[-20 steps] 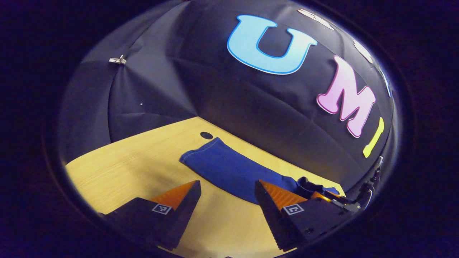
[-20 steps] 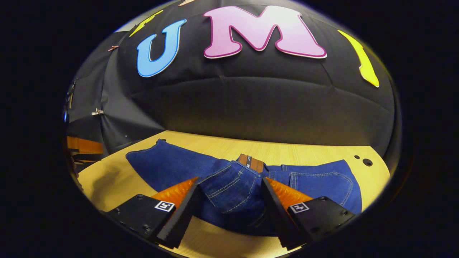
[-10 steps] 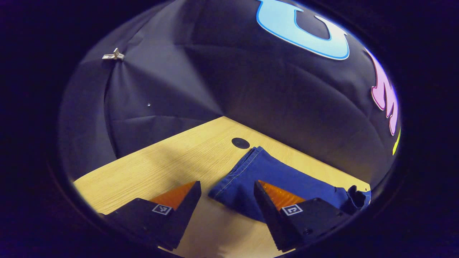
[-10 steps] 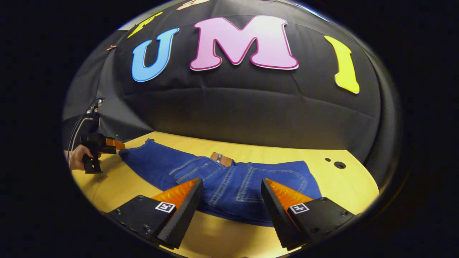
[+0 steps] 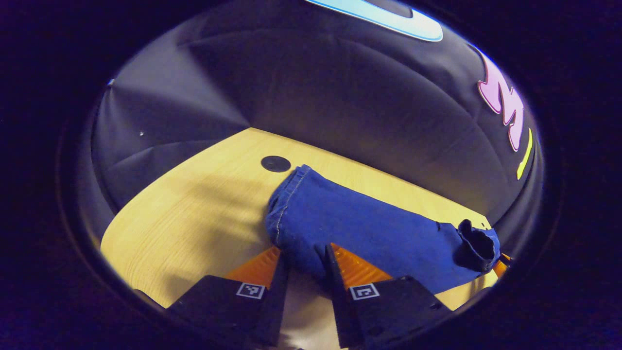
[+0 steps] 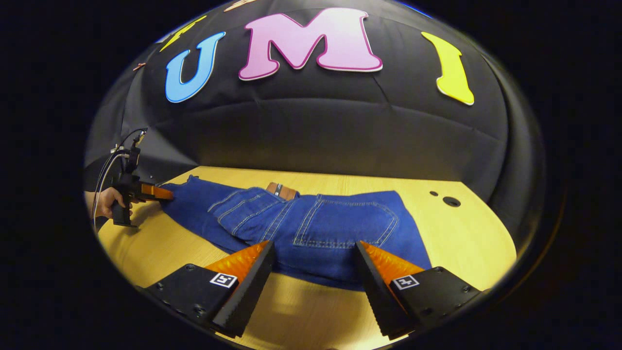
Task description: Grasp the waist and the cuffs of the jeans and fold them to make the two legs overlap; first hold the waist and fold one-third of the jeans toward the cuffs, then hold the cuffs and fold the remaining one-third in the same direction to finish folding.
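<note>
The blue jeans [image 6: 311,223] lie on the wooden table [image 6: 466,243], legs overlapped, waist to the right and cuffs to the left in the right gripper view. My right gripper [image 6: 313,265] stands open just in front of the seat, with a back pocket [image 6: 345,221] beyond its fingers. In the left gripper view the cuffs [image 5: 286,194] point toward the table's corner. My left gripper [image 5: 305,270] is shut on their near edge, with denim filling the gap. The right gripper view has the left gripper [image 6: 153,193] at the cuffs, held by a hand [image 6: 104,204].
A brown patch [image 6: 279,189] sits on the waistband. Round holes [image 6: 451,201] mark the table right of the jeans, and another hole [image 5: 275,163] lies just past the cuffs. The black cloth wall runs close behind. Bare wood lies left of the cuffs [image 5: 184,214].
My left gripper came forward to the cuffs and its fingers closed in on the denim. The raised waist fabric has dropped flat and my right gripper has drawn back, staying open.
</note>
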Tool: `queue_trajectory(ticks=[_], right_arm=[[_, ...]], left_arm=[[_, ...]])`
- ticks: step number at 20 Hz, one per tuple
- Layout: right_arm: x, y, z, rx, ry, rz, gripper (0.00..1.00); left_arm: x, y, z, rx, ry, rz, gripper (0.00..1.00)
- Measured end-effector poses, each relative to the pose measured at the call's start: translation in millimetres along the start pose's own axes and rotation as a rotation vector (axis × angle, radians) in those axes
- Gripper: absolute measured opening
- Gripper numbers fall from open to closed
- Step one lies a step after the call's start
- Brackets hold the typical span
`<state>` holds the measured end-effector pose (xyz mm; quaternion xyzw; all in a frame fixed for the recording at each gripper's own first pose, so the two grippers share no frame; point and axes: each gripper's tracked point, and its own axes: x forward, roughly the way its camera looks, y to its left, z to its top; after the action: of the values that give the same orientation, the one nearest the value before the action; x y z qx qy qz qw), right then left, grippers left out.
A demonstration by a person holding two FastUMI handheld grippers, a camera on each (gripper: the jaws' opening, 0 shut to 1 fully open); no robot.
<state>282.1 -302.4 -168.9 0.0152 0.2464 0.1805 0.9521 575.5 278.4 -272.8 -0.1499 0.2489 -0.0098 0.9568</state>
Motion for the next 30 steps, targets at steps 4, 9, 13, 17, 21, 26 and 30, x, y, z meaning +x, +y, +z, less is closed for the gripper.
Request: queue_trajectory(ticks=[4,9,13,17,21,26,30], right_arm=[[-3,1,0,-0.016,-0.006,0.003,0.99],[-10,-9,-3,-0.009,-0.001,-0.01,0.99],[-19,-25,2,-0.004,-0.012,-0.044,0.99],[-27,-46,9,0.015,-0.027,-0.09,0.99],[-36,-64,16,0.032,-0.034,-0.128,0.99],[-58,-100,26,0.028,-0.058,-0.202,0.99],[-77,-136,25,0.064,-0.076,-0.268,0.99]], left_arm=[[6,-1,6,-0.054,-0.048,0.02,0.28],[-1,-3,10,-0.121,-0.067,0.039,0.08],[-17,-19,34,-0.094,-0.136,-0.006,0.1],[-43,-67,74,-0.06,-0.233,-0.07,0.06],[-68,-134,81,-0.023,-0.257,-0.151,0.06],[-106,-246,94,0.085,-0.297,-0.272,0.06],[-125,-333,80,0.07,-0.261,-0.385,0.06]])
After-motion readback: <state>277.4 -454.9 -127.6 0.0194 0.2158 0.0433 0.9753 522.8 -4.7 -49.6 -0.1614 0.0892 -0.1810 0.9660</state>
